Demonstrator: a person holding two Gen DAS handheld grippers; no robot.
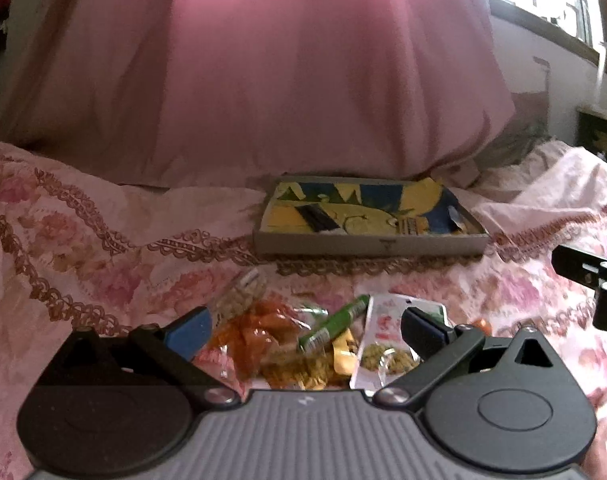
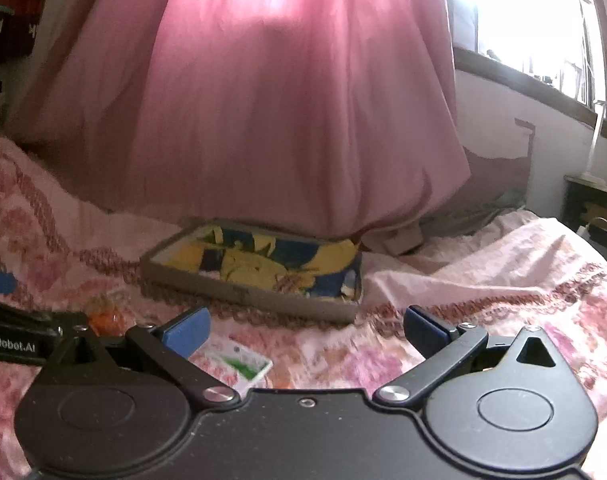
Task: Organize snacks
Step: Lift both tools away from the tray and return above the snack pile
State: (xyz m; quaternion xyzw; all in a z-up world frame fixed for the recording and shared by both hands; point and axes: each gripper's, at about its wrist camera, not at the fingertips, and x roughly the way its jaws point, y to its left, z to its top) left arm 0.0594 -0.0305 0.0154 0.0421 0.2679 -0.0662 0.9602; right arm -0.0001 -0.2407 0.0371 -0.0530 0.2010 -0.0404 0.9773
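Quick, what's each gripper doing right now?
Left gripper: open, holding nothing, above the snack pile.
Right gripper: open, holding nothing.

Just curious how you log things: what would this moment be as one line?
left gripper: open over snack pile | right gripper: open, empty | tray: beyond pile, no snacks visible

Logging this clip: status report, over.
Left gripper open over snack pile. Right gripper open, empty. Tray beyond, nothing blocking it.

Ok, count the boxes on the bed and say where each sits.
1. The shallow grey box with the yellow and blue lining lies open on the floral bedspread, beyond the snack pile, against the pink curtain.
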